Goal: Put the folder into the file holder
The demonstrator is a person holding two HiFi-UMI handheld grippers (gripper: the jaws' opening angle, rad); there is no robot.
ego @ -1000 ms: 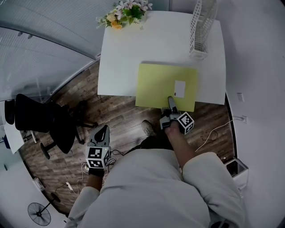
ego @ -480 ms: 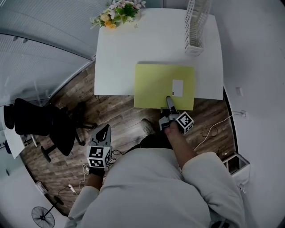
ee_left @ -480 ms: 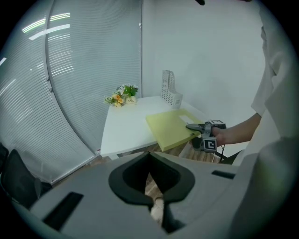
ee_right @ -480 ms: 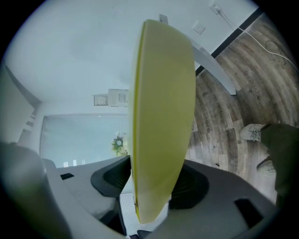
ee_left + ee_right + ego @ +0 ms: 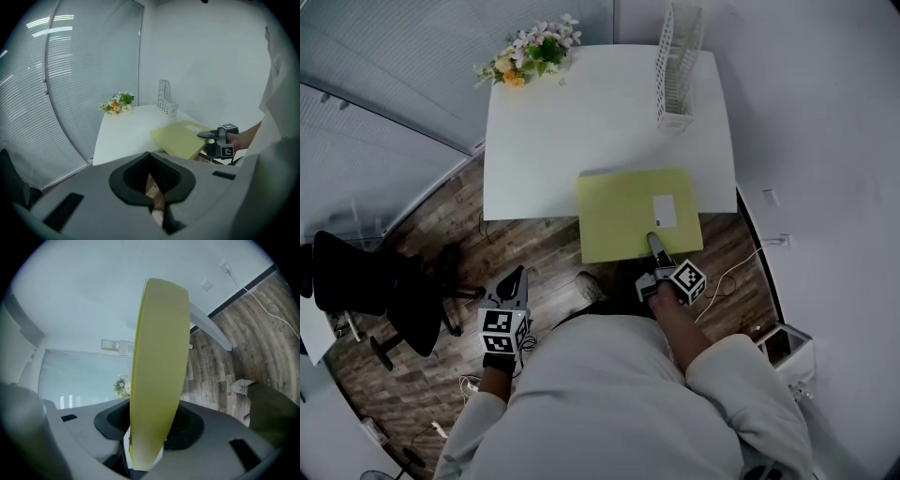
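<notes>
gripping step, i'd say: pickup made, carry to the holder not yet begun
- white table (image 5: 572, 122): the big yellow folder (image 5: 623, 216) sits at its near right edge, near part hanging out past the edge over the wood floor (image 5: 534, 253). can't tell if the far part rests on the top or is clear of it
- white mesh file holder (image 5: 675, 70): upright at the table's far right corner, well apart from the folder, looks empty
- right gripper (image 5: 653, 240): jaws have just been closing, now partway in and clamped on the folder's near edge, just below its white label (image 5: 664, 211). its own view shows the folder edge-on between the pads
- left gripper (image 5: 516, 279): low at the person's left side over the floor, jaws drawn together, nothing in them

next move, my read: lift the folder clear of the table, carry it to the far right corner, turn it on edge to line up with a slot, lower it in, then release. one-edge grip on a wide floppy sheet, so expect sag. left gripper could steady the free edge or brace the holder against tipping
</notes>
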